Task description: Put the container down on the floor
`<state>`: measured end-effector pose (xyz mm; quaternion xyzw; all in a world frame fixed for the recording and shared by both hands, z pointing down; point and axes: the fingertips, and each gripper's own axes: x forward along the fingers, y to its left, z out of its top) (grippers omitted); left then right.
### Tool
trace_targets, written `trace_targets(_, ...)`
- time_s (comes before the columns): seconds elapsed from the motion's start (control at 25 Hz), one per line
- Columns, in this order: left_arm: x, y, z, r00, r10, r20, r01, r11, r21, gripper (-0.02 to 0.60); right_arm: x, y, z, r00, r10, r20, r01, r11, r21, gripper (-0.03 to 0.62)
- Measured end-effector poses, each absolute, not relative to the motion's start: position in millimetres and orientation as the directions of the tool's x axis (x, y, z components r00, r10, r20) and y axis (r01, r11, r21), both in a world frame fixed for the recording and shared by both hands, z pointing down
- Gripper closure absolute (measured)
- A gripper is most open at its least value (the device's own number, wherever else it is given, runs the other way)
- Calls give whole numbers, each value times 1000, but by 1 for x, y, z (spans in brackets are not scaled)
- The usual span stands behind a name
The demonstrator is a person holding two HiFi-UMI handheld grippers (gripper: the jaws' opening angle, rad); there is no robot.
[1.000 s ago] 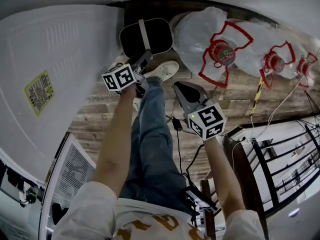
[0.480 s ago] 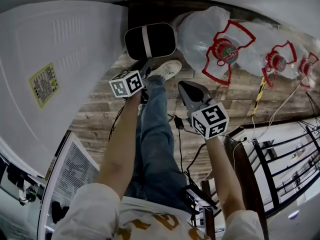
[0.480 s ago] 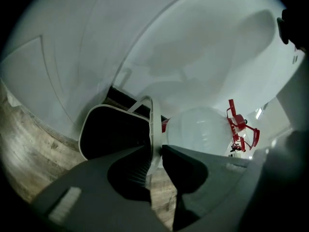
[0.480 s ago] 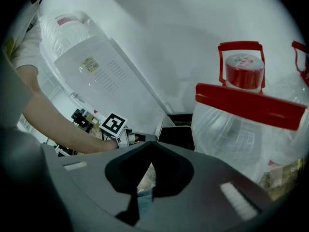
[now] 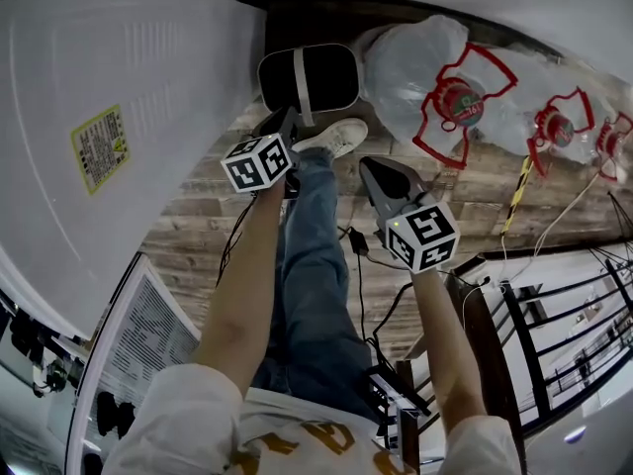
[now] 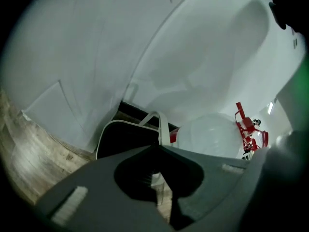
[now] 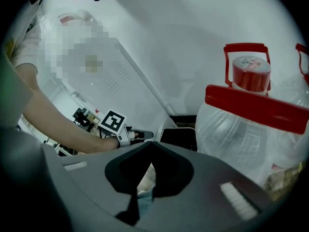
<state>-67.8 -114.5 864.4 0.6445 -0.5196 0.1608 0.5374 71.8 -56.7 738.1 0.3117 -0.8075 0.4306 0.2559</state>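
FLOOR LEVEL, SEEN FROM THE HEAD VIEW: The black container (image 5: 331,82), white-rimmed with a white handle strap (image 5: 303,79) across its top, sits on the plank floor (image 5: 198,226) as I look steeply down. On the container's left stands a big white appliance (image 5: 129,117) bearing a yellow label (image 5: 102,135). On its right, just beside it, is a clear water jug (image 5: 425,72) with a red cap and red carrying frame, and more jugs (image 5: 554,127) of the same kind stand farther off on that side.

My left gripper (image 5: 288,117) points at the container's near edge, its tips just short of it or on it; I cannot tell which. Its own view shows the two jaws pressed together at the tips with nothing caught between them, and the container and strap lie right beyond.

My right gripper (image 5: 370,166) hangs nearer to me than the container and to its right, apart from it. Its jaws too are drawn together, tip against tip, and empty.

Between the two grippers, just on the near side of the container, are a white shoe (image 5: 331,139) and a blue-jeaned leg (image 5: 312,255). Black cables (image 5: 356,265) trail across the planks nearer still.
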Motion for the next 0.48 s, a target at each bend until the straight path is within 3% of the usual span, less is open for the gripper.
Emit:
trace_targets(0.04,-66,-114,866,410,-489,770,-844,117,523,572,71,-55,739,-676,-279,682,-723,434,-538,566)
trace_targets(0.24,-55,-113,871,400,-467,789,-868,85,490,357,69,-47,742,-679,-259,687,-717,432,-546,566)
trace_targets(0.4,-45,-105,885,396,-391,831,-888,68,455,327,72,-45,744,-677,-259,689,-720,424,-549,566)
trace_targets(0.48,-45,-103,888,384,-364,848,-902,47,429,380,74,-46,745,-676,-260,689,-721,422,-549,566)
